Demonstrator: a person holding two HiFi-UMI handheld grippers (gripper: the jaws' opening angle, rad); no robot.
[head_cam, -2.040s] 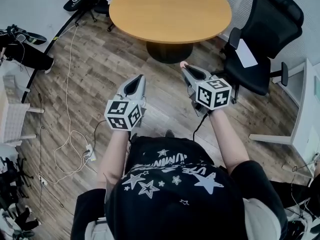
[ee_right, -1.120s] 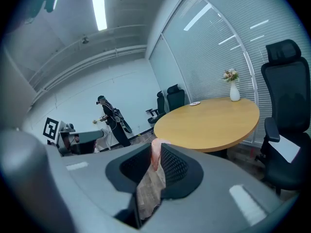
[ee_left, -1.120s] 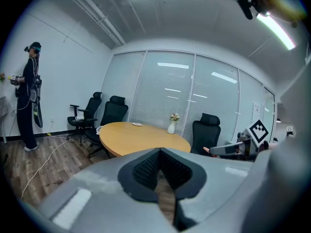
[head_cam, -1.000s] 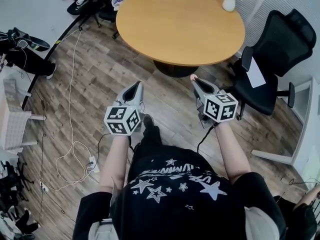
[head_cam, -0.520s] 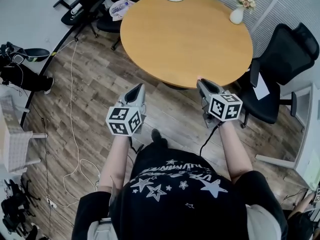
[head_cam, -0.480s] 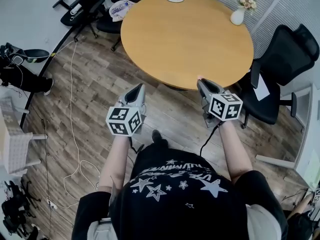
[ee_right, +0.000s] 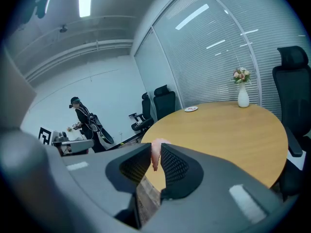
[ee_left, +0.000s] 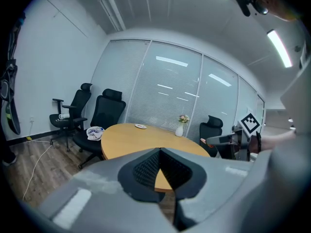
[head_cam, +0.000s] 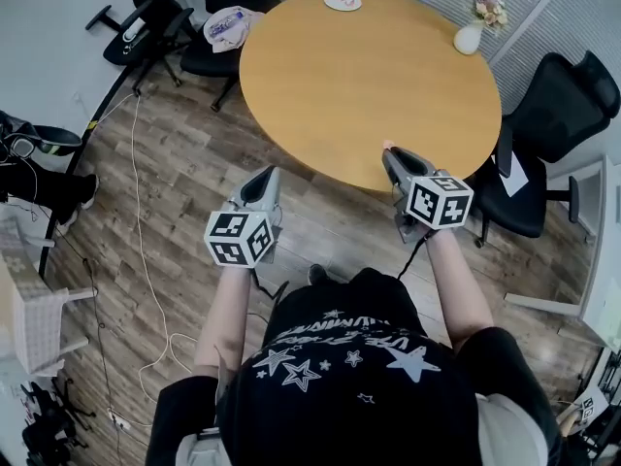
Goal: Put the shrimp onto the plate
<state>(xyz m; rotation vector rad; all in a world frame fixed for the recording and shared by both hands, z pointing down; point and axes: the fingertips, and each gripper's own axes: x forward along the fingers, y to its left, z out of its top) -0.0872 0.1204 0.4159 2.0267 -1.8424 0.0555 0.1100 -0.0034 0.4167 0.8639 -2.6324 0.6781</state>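
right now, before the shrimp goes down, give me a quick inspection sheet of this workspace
surface: round wooden table, top mostly bare.
job's things: shrimp pinched in the right tongs; plate at the table's far edge, a red mark on it.
clutter: white vase of flowers near the table's right edge.
grippers: left tongs shut, nothing between them; right tongs shut on the shrimp, at the table's near edge.
cables: white cable trailing over the wood floor; black lead hanging under the right tongs.
surroundings: black office chairs round the table, one with a bundle on its seat.
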